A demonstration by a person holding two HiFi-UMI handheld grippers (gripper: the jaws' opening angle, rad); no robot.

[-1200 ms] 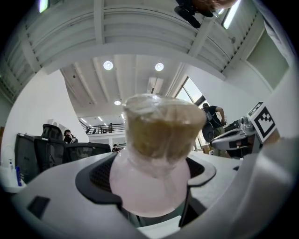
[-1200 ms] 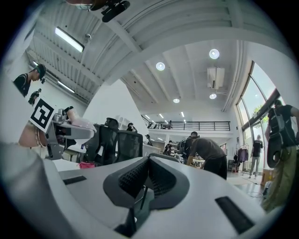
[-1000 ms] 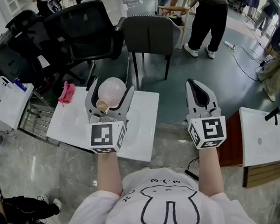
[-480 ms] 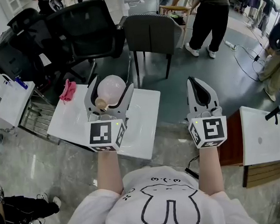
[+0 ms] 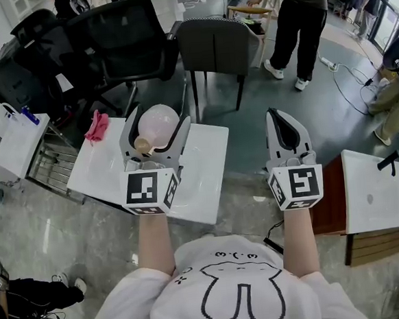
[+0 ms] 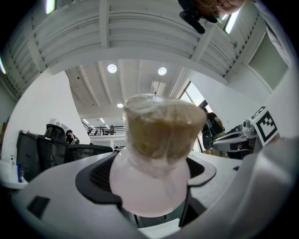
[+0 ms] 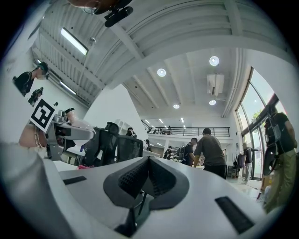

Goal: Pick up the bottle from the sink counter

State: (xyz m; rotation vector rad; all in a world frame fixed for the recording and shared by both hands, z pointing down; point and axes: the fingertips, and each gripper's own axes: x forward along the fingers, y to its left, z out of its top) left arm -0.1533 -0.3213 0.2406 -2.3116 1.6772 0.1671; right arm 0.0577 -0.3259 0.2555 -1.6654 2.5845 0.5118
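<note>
A slip is being risked: the round bottle is being pinched by the left gripper, the right gripper being pressed together.

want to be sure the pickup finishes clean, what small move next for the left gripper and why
Probably lift the left gripper straight up a little: its jaws are clamped on the pale pink round bottle with tan cap, which hangs over the white sink counter.

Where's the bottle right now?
The pink bottle sits clamped in the left gripper, at the head view's left, over the white sink counter, with a pink cloth off to its left.
</note>
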